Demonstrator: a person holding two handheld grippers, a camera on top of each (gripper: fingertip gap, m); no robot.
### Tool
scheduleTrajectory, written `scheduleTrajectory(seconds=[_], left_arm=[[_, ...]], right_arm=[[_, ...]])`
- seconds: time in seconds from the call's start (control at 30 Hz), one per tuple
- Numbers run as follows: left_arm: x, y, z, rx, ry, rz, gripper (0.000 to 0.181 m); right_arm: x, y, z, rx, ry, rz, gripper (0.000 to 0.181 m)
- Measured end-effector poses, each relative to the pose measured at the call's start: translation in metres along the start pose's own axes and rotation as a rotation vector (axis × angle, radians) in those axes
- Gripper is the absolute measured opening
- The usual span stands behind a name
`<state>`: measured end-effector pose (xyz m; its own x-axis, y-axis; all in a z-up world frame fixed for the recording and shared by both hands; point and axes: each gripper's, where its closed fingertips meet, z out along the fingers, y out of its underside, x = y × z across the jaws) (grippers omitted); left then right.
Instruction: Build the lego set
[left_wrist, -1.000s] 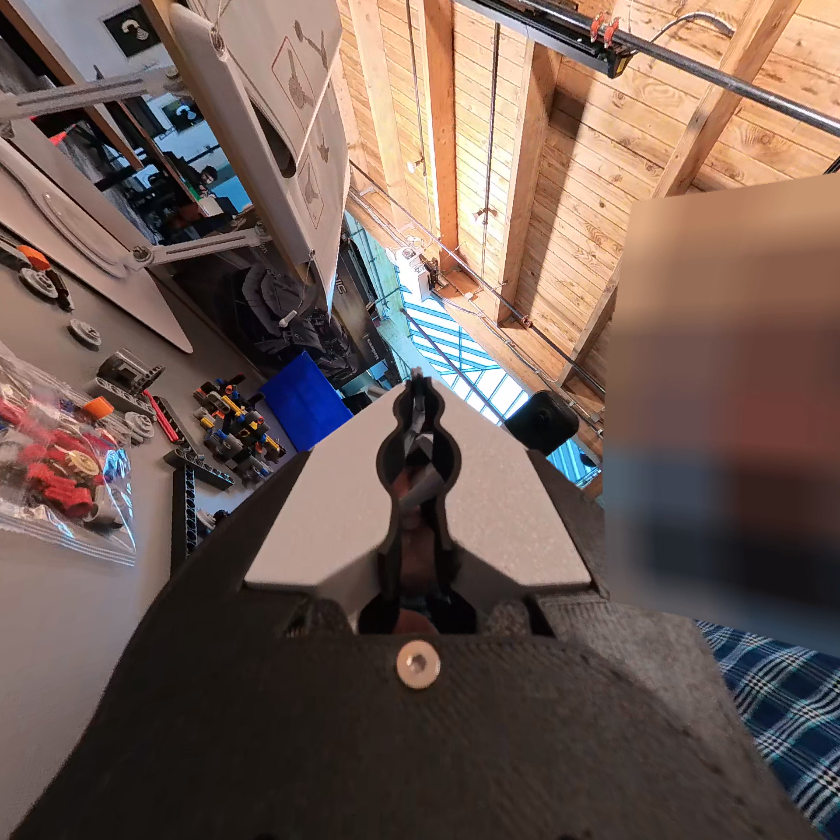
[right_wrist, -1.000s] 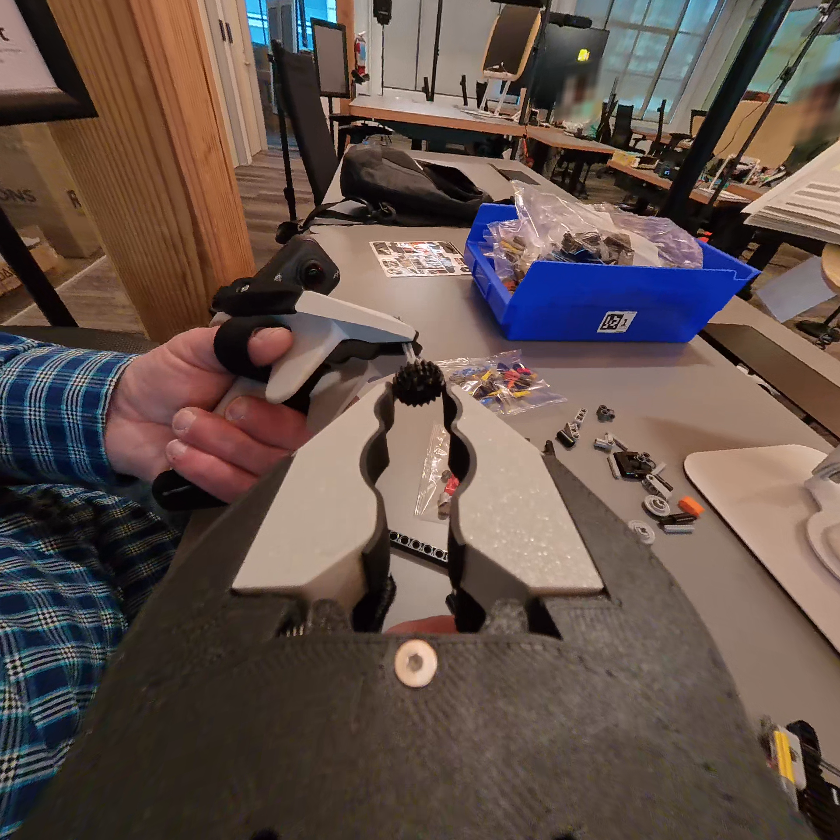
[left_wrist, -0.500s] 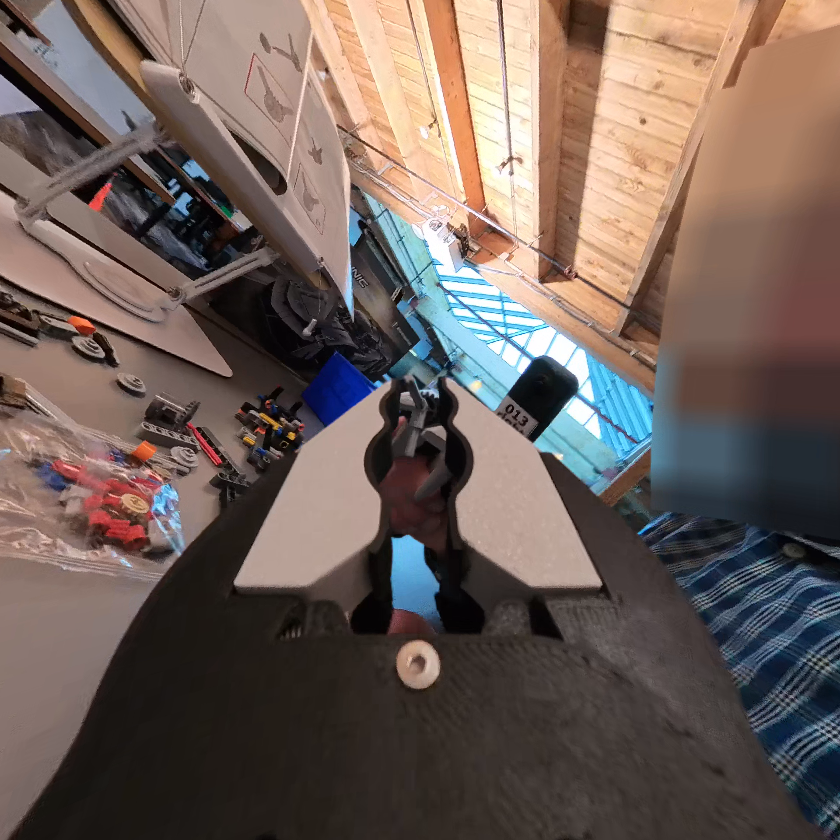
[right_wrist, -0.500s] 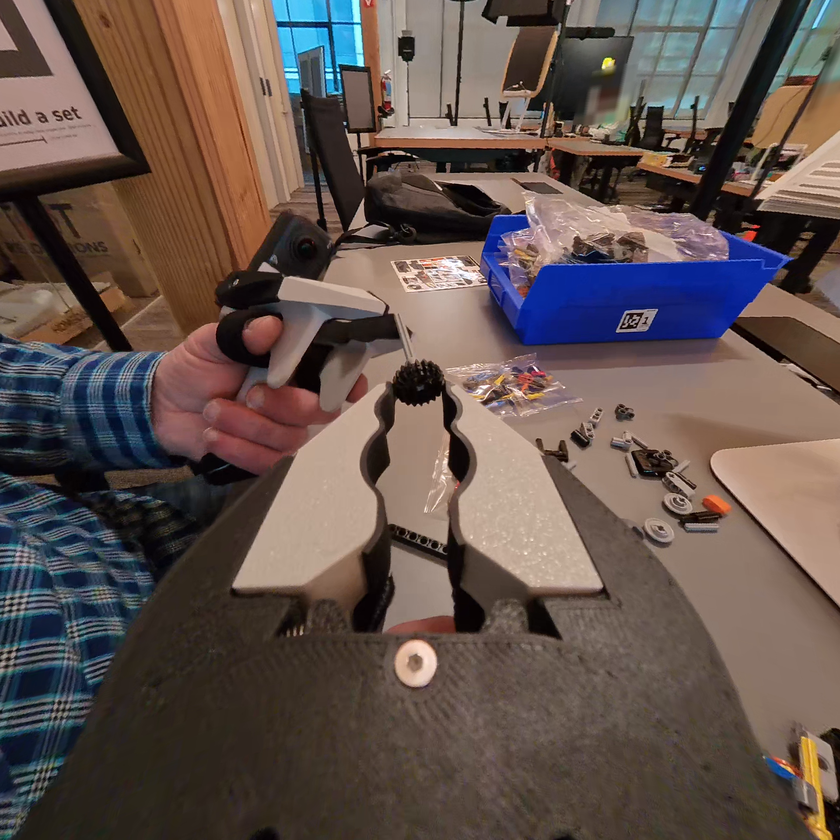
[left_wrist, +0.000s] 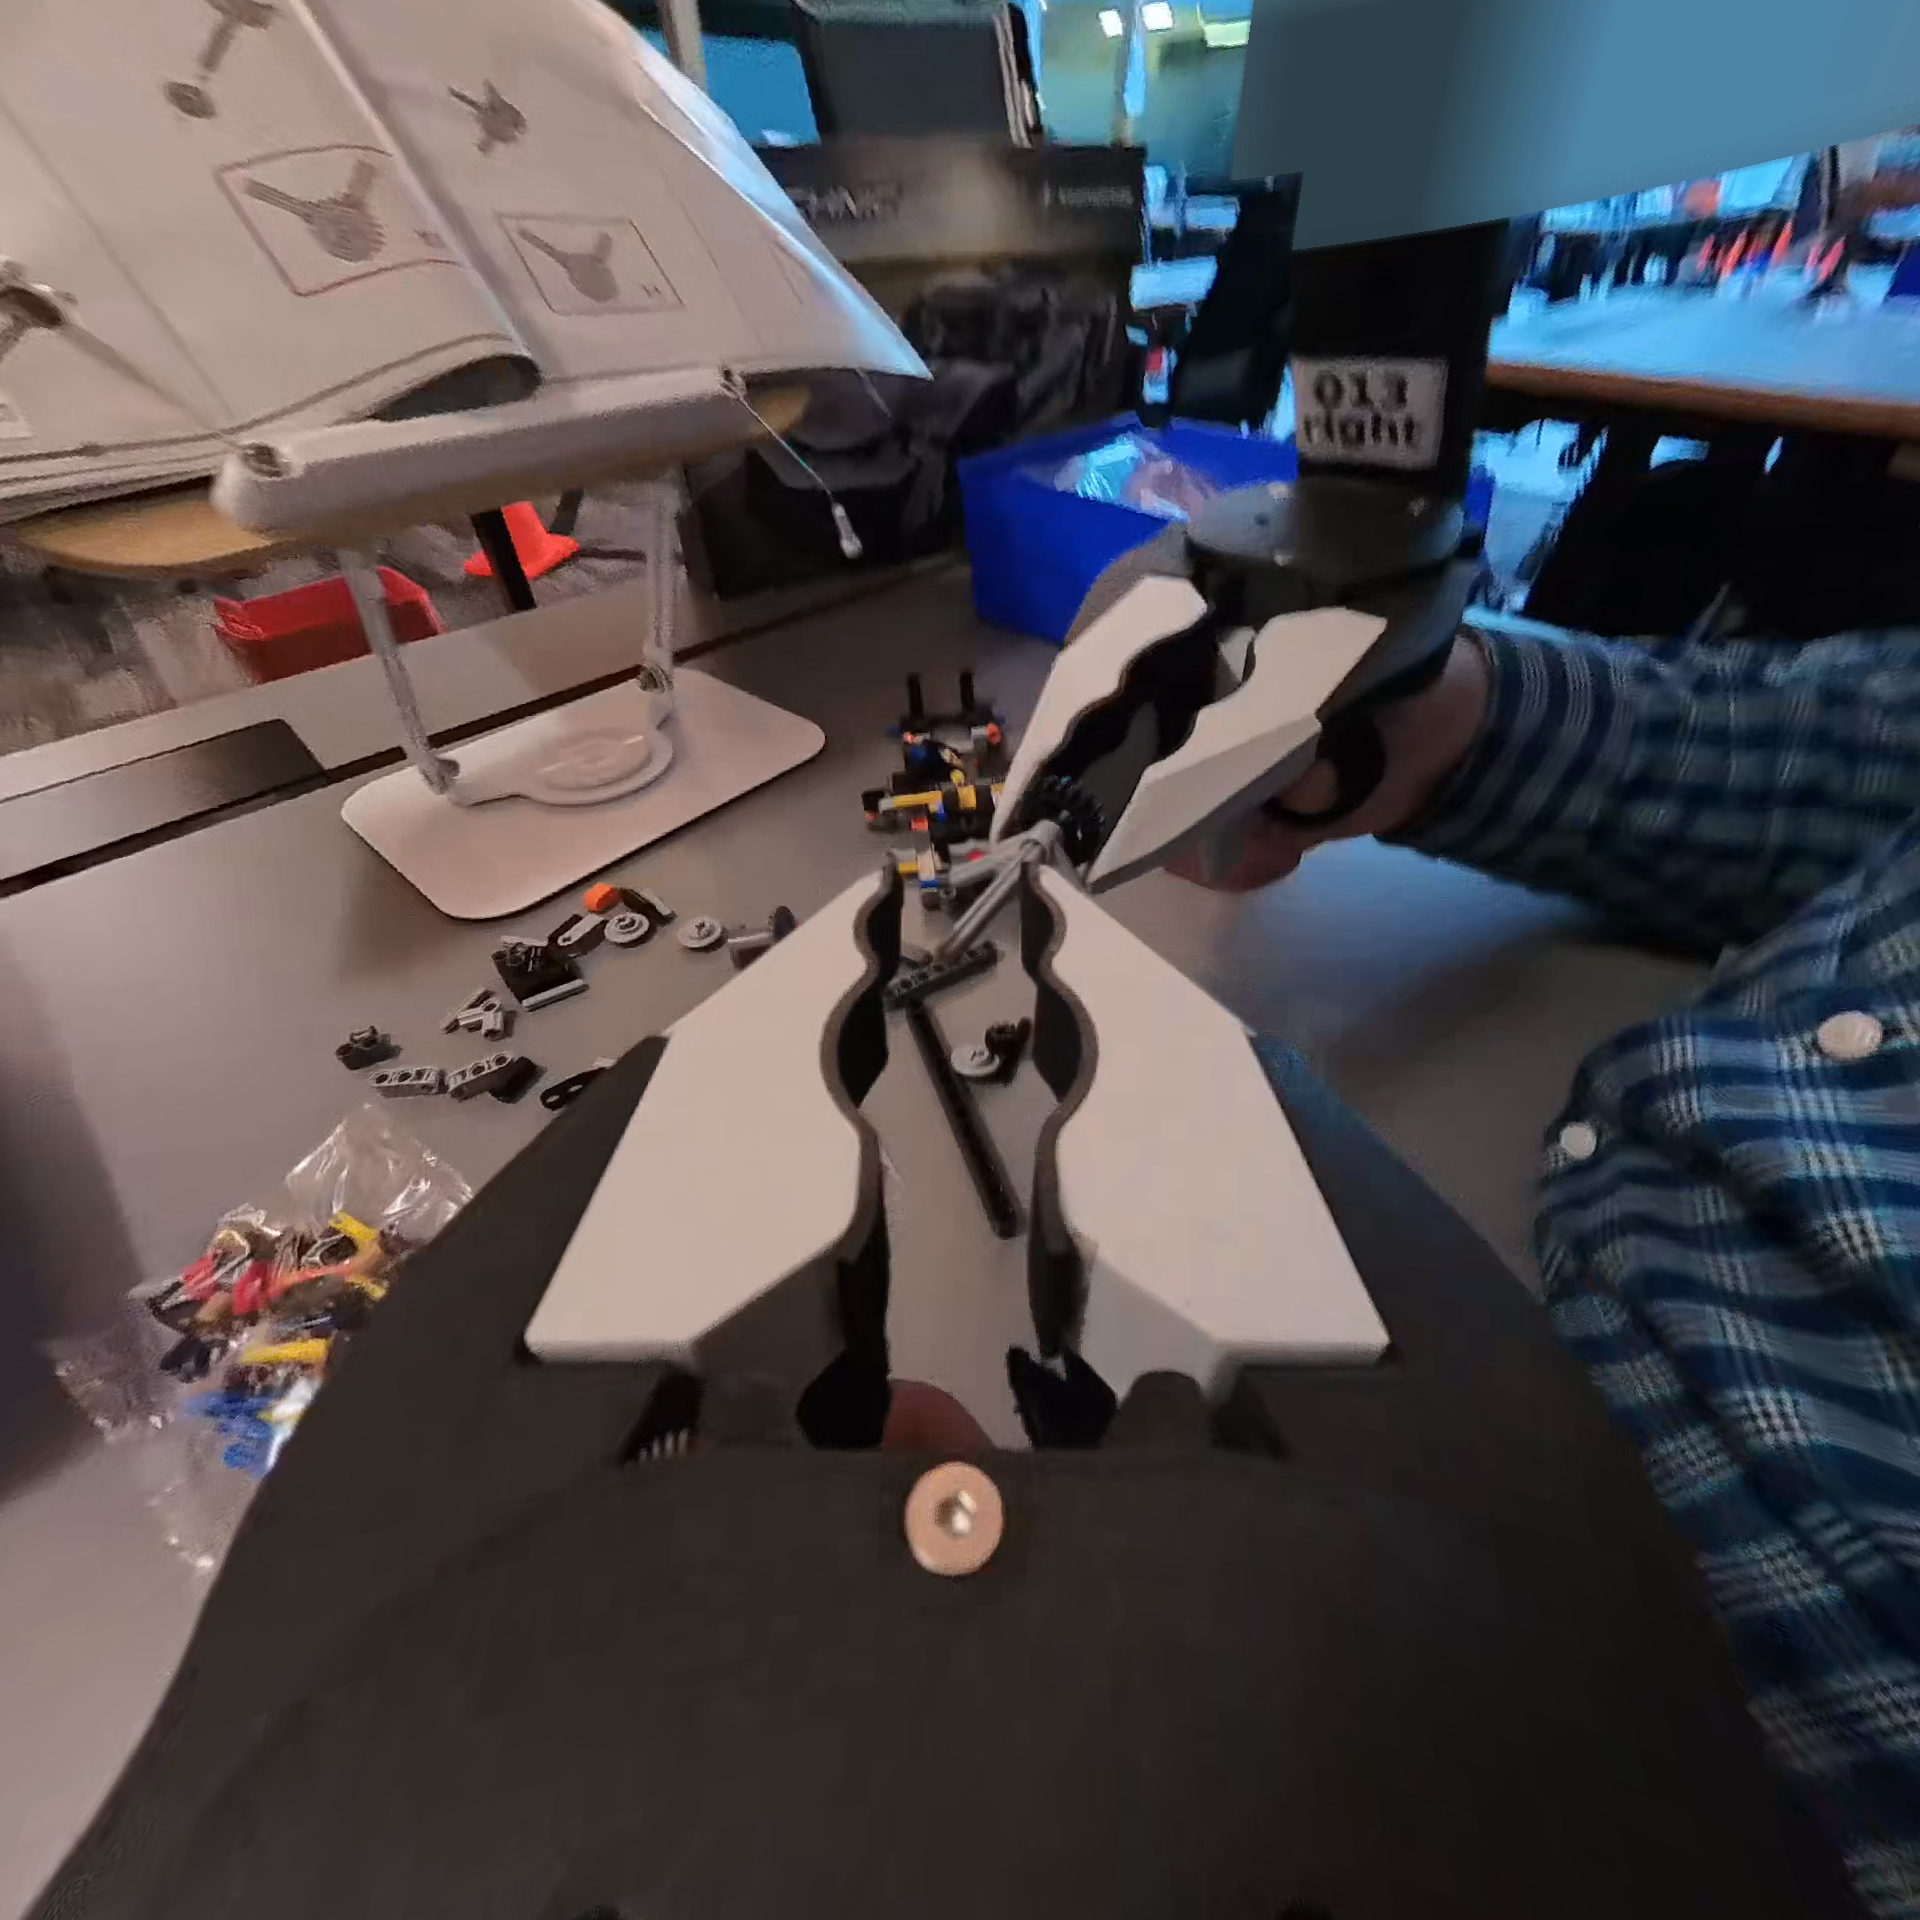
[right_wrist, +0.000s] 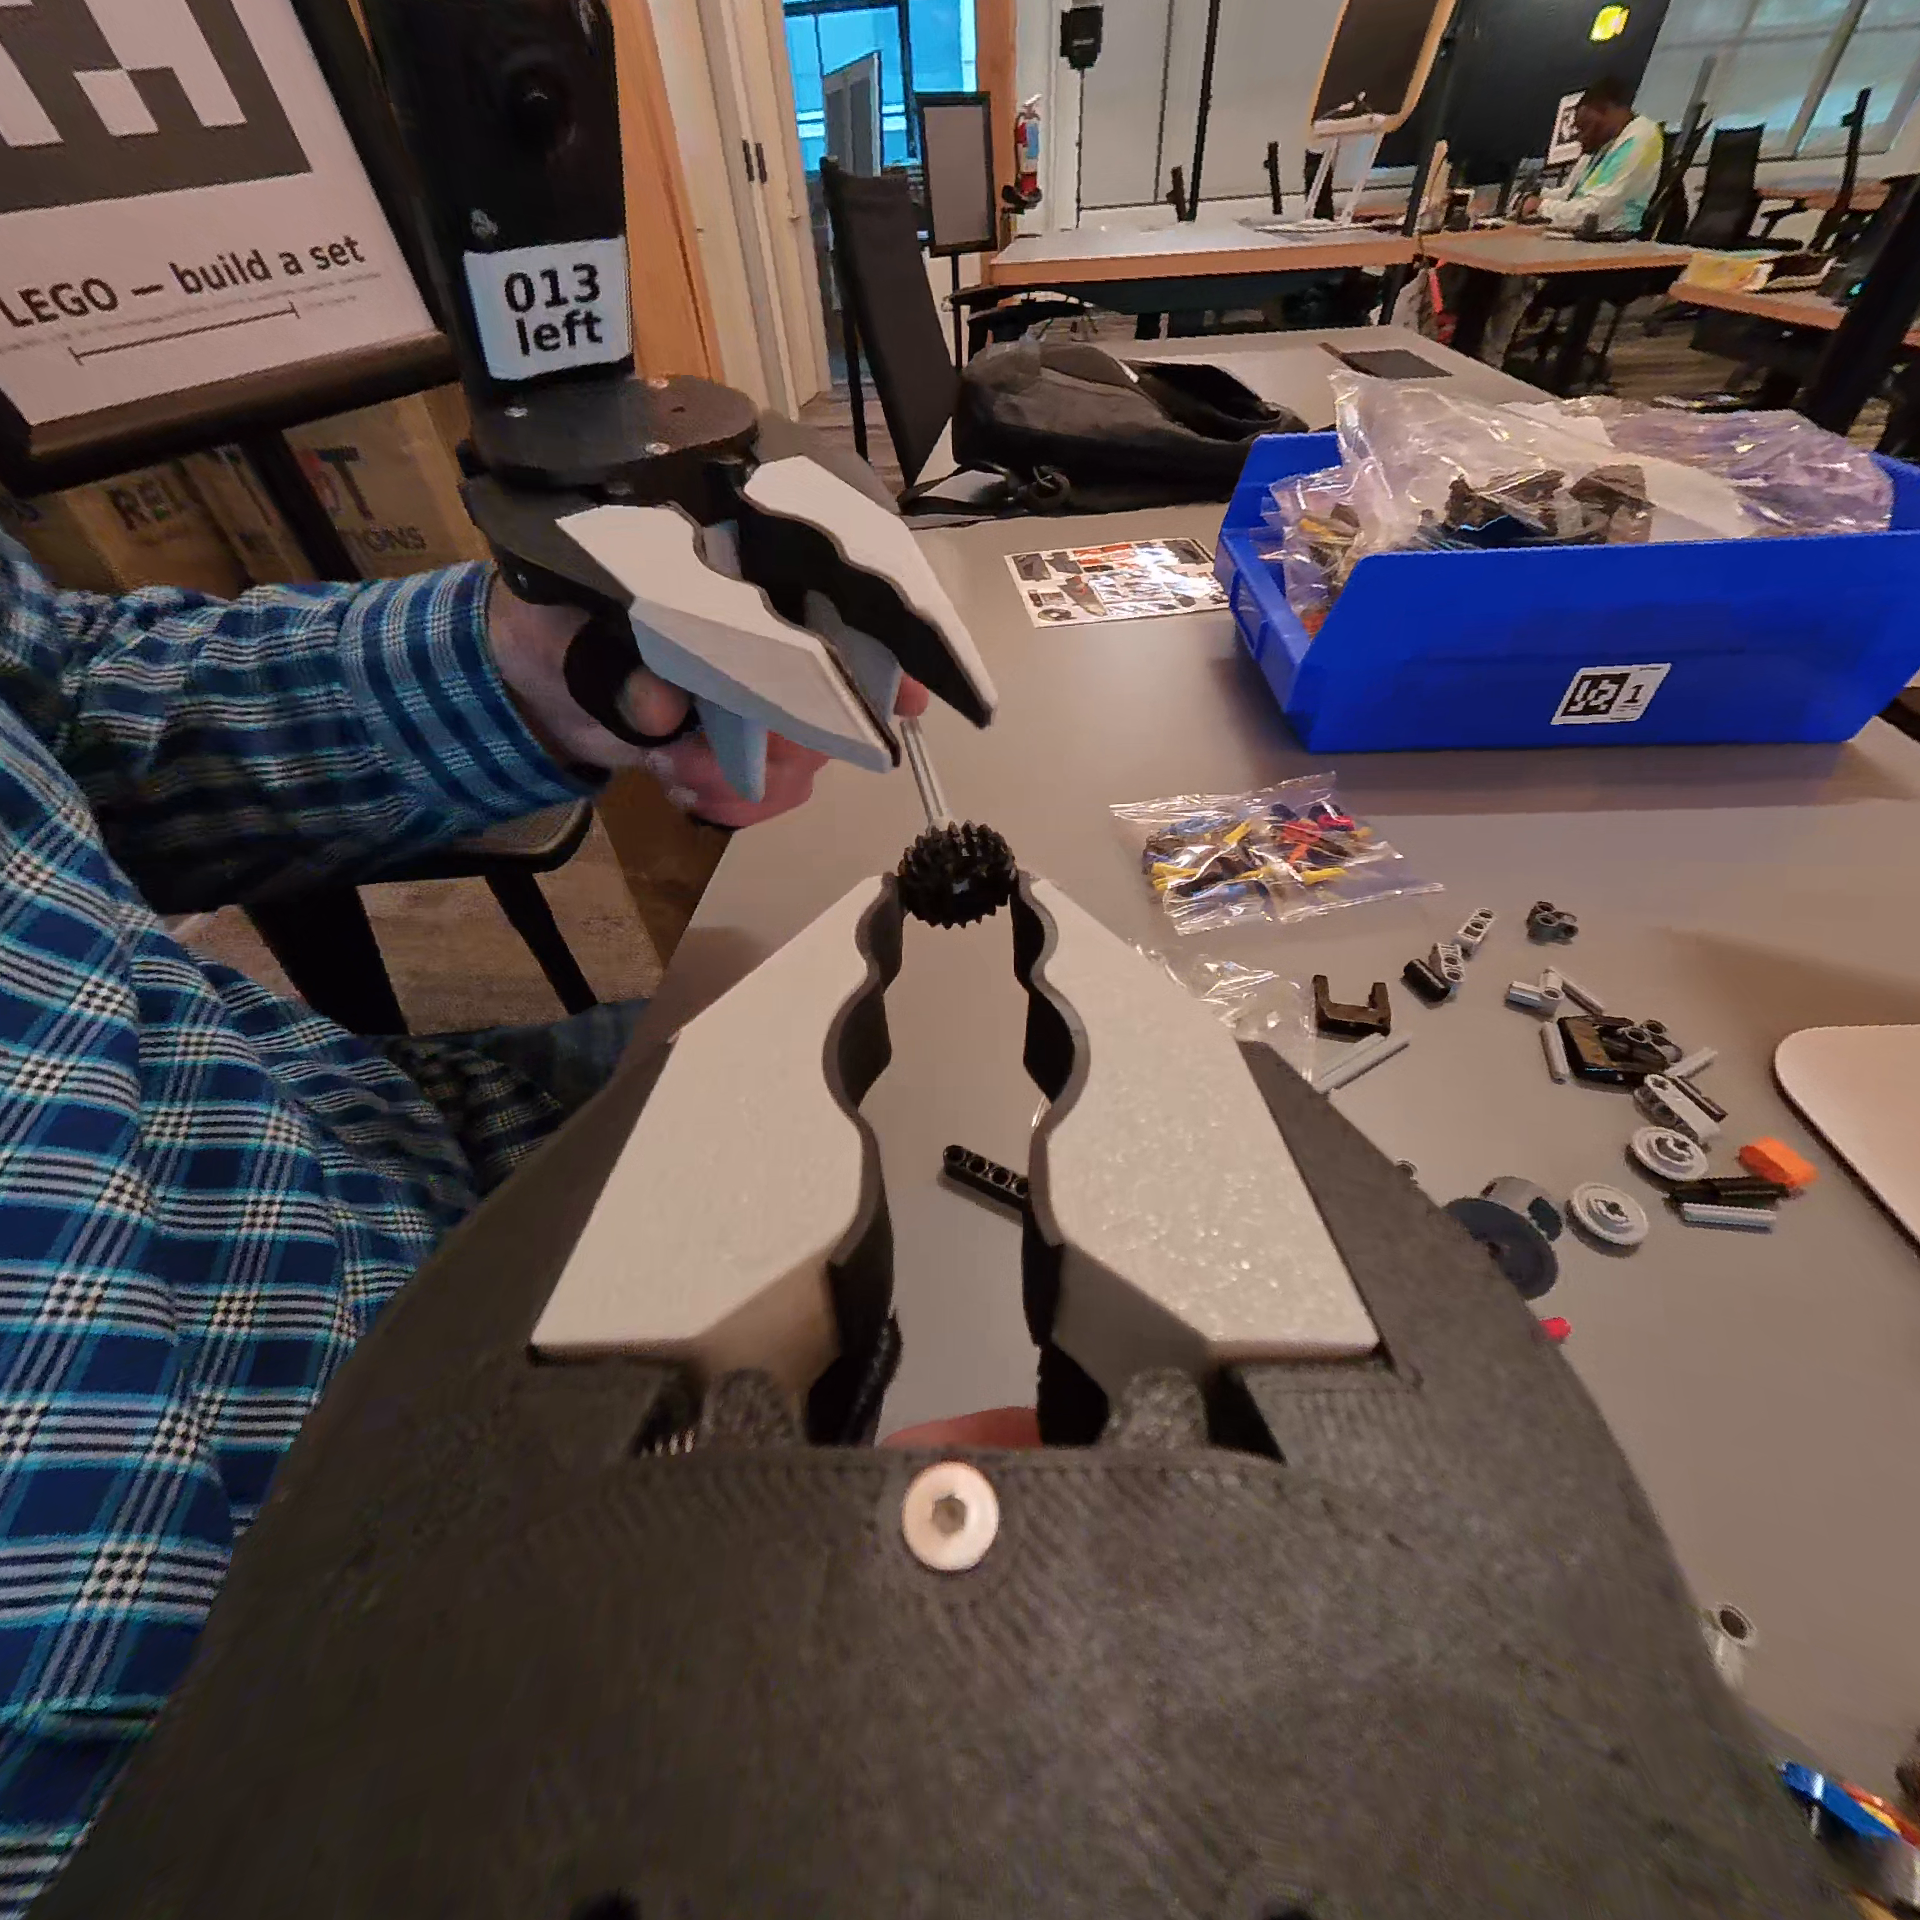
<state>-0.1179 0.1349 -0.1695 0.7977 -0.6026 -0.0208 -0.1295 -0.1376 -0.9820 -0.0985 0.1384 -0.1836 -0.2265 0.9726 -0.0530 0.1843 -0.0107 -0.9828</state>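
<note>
My right gripper (right_wrist: 954, 883) is shut on a small black gear (right_wrist: 954, 878), held above the grey table's (right_wrist: 1143, 727) near edge. A thin grey axle (right_wrist: 923, 774) sticks out of the gear toward my left gripper (right_wrist: 935, 732). In the left wrist view my left gripper (left_wrist: 956, 894) stands open, its tips wider apart than the axle (left_wrist: 997, 883), which lies between them. The gear (left_wrist: 1065, 816) sits just beyond, between the tips of the right gripper (left_wrist: 1049, 857).
A blue bin (right_wrist: 1558, 644) of bagged parts stands at the back. A small parts bag (right_wrist: 1268, 847), loose pieces (right_wrist: 1621, 1049), a black beam (left_wrist: 961, 1122) and a part-built assembly (left_wrist: 935, 790) lie on the table. An instruction booklet (left_wrist: 416, 260) hangs on a white stand (left_wrist: 582, 790). Both grippers' tips are close together, under 4 cm apart.
My left gripper has swung down from pointing at the ceiling to face the table and the right gripper. Its jaws have opened. The axle now sits in the gear.
</note>
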Motion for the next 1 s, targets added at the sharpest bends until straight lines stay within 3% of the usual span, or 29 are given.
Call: scheduleTrajectory(seconds=[0.13, 0.63, 0.9, 1.0], left_arm=[[0.009, 0.007, 0.007, -0.053, 0.037, 0.06, 0.007], [0.008, -0.001, 0.013, -0.018, 0.017, 0.071, 0.0], [0.002, 0.048, 0.009, -0.18, -0.029, 0.005, 0.001], [-0.001, 0.074, 0.007, -0.286, -0.064, 0.045, 0.015]], right_arm=[[-0.002, 0.002, 0.0, -0.007, -0.016, 0.002, 0.019], [0.009, -0.003, -0.009, 0.035, 0.022, 0.026, 0.024], [0.026, 0.024, -0.024, -0.111, 0.084, 0.014, 0.02], [0.023, 0.044, -0.024, -0.201, 0.082, -0.021, 0.02]])
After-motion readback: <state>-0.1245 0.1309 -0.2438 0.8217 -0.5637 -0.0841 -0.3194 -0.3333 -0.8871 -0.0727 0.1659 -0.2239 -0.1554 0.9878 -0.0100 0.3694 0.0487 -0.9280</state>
